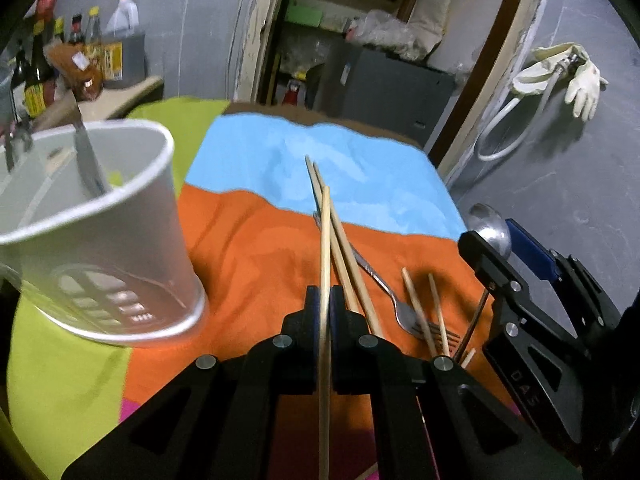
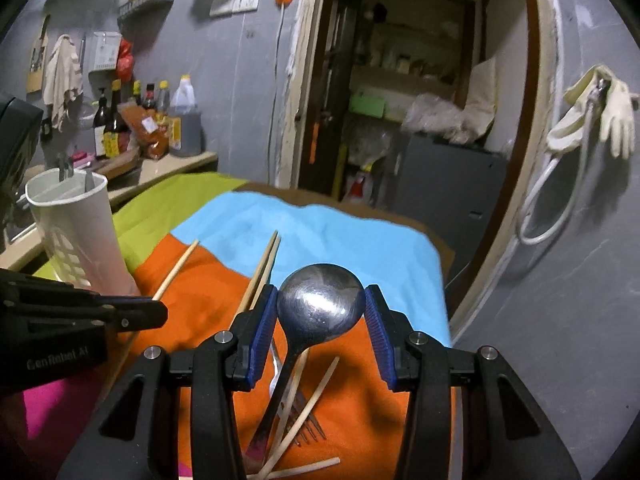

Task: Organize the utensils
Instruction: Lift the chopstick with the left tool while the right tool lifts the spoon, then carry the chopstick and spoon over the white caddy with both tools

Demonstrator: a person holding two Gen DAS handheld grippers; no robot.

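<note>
My left gripper (image 1: pixel 325 300) is shut on one wooden chopstick (image 1: pixel 325 248) and holds it above the cloth. A white utensil holder (image 1: pixel 100 232) stands close on its left, with metal utensils inside. My right gripper (image 2: pixel 321 312) is shut on the bowl of a metal spoon (image 2: pixel 320 306), handle hanging down. It also shows in the left wrist view (image 1: pixel 490 236). On the cloth lie two chopsticks (image 1: pixel 348 248), a fork (image 1: pixel 404 312) and more chopsticks (image 2: pixel 308 404). The holder stands at the left in the right wrist view (image 2: pixel 80 232).
The table has an orange, blue and green cloth (image 1: pixel 260 248). Sauce bottles (image 2: pixel 140 120) stand on a counter at the back left. An open doorway (image 2: pixel 400 100) and a grey wall with hanging gloves (image 2: pixel 600 116) lie behind and right.
</note>
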